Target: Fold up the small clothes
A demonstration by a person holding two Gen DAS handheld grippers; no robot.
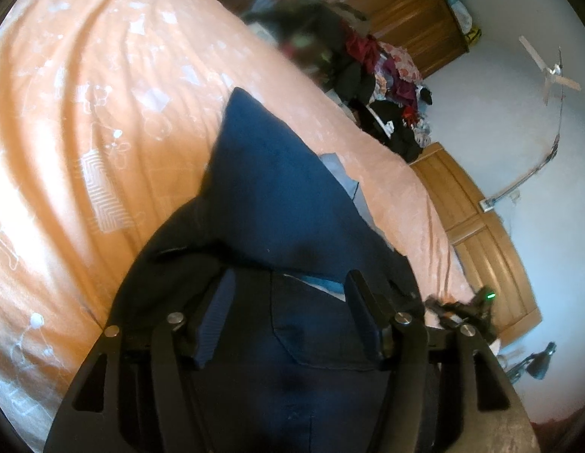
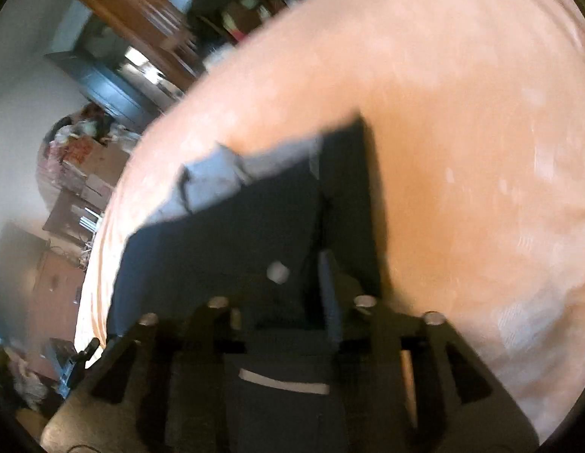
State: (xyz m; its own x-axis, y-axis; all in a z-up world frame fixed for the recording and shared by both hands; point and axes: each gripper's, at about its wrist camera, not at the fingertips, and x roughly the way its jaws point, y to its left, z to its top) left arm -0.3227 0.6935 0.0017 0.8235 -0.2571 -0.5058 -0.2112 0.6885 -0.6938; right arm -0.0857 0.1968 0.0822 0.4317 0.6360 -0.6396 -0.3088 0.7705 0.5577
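Matt navy cloth garment (image 1: 277, 173), glossy wooden wardrobe (image 1: 405, 3)

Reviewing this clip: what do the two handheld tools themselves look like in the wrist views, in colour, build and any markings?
Both are matte black with angular, triangular-cutout frames and silver round pivot pins. The left tool has two black fingers faced with ribbed blue pads. The right tool looks the same but is motion-blurred; one blue-grey pad shows. No cables, labels or sleeves are visible.

Orange bedspread (image 1: 85, 120), wooden wardrobe (image 1: 402, 3) (clothes heap (image 1: 383, 87) nearby)
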